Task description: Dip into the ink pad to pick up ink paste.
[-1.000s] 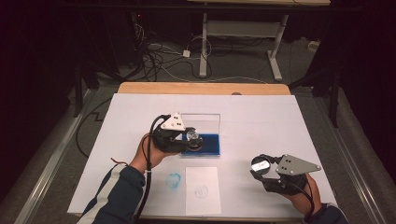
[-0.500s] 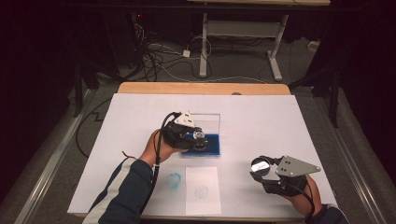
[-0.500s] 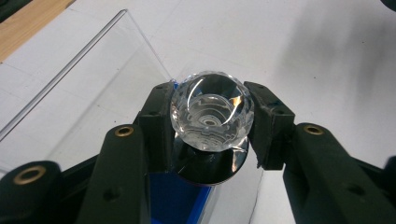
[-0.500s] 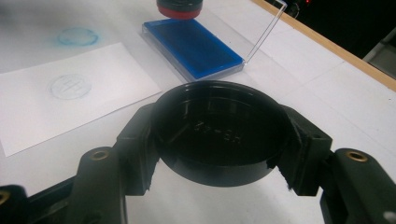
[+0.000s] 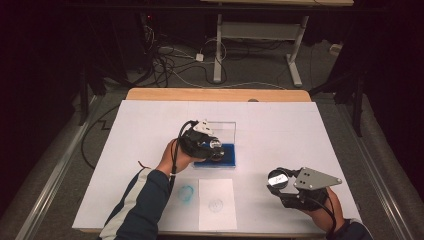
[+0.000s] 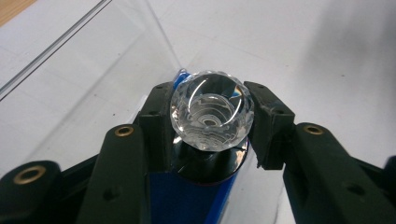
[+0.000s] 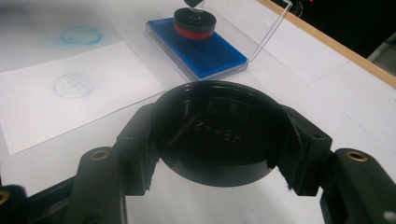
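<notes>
A round stamp with a faceted clear knob (image 6: pixel 212 109) is clamped between the jaws of my left gripper (image 6: pixel 212 122). In the right gripper view, the stamp's black and red base (image 7: pixel 194 21) rests on the blue ink pad (image 7: pixel 212 53). The pad's clear lid (image 7: pixel 275 28) stands open behind it. From above, my left gripper (image 5: pixel 212 147) is over the ink pad (image 5: pixel 229 156) at the table's middle. My right gripper (image 7: pixel 219 140) is shut on a black round cap (image 7: pixel 219 133), hollow side up. It sits at the front right (image 5: pixel 276 181).
A white sheet of paper (image 5: pixel 216 202) with a faint round stamp print (image 5: pixel 215 204) lies near the front edge. A blue ring mark (image 5: pixel 186 193) is on the white table cover (image 5: pixel 300 130) beside it. Cables and desk legs are on the floor beyond the table.
My left gripper has moved right and down with the stamp, bringing it onto the blue ink pad. The right gripper and its cap have stayed in place.
</notes>
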Demonstrator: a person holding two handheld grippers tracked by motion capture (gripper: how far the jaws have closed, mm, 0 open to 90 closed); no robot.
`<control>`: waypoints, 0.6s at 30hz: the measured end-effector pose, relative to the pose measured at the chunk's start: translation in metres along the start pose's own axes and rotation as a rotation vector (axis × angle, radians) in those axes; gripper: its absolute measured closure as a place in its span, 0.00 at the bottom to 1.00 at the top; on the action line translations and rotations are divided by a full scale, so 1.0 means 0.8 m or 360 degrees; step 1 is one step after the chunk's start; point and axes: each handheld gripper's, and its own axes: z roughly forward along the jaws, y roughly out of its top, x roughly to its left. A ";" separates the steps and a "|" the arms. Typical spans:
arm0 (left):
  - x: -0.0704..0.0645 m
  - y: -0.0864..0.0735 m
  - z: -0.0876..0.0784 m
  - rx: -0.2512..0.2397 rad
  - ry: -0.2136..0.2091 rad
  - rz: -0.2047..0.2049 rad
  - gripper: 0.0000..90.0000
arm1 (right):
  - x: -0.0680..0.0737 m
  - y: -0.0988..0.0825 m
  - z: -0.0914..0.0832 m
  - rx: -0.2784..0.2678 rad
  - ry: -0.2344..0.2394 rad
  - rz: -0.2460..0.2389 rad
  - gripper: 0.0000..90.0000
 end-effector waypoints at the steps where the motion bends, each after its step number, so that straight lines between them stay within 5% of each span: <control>1: 0.001 -0.001 0.001 0.0004 0.0006 -0.0005 0.60 | 0.000 0.000 0.000 0.0003 0.0000 0.0000 0.43; 18: 0.013 -0.010 0.022 0.0023 0.0036 -0.0064 0.60 | 0.001 -0.001 0.001 0.0011 0.0009 -0.0009 0.43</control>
